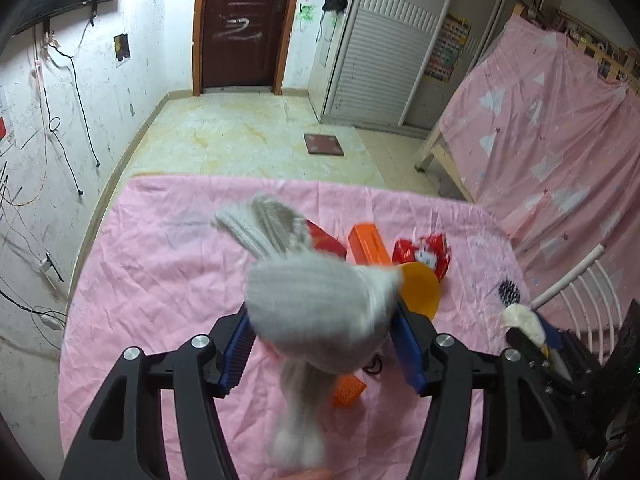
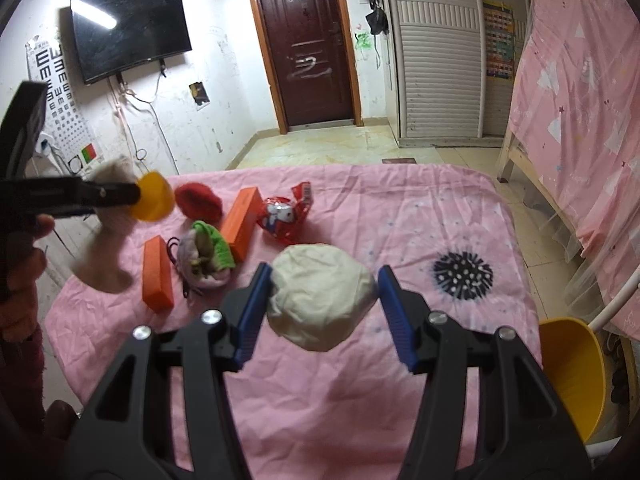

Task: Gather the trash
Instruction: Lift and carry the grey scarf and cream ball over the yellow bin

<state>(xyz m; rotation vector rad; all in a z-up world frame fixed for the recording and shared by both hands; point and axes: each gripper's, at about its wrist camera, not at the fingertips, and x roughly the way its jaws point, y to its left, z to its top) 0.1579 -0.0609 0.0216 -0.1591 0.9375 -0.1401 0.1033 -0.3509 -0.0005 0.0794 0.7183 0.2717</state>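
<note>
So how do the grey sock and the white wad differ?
The grey sock is ribbed, long and dangling below the left gripper; the white wad is smooth and balled up in the right gripper. The sock looks blurred, the wad sharp. Both sit between blue jaws above the pink sheet.

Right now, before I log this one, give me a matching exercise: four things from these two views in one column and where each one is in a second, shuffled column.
Things:
1. grey sock
2. white wad
3. yellow bucket
4. red wrapper

Places:
A. low down, off the right edge of the pink cloth
B. clamped in the right gripper
C. lying on the pink cloth near the orange boxes
D. clamped in the left gripper

Pairs: 1-D, 2-B, 3-A, 4-C
</note>
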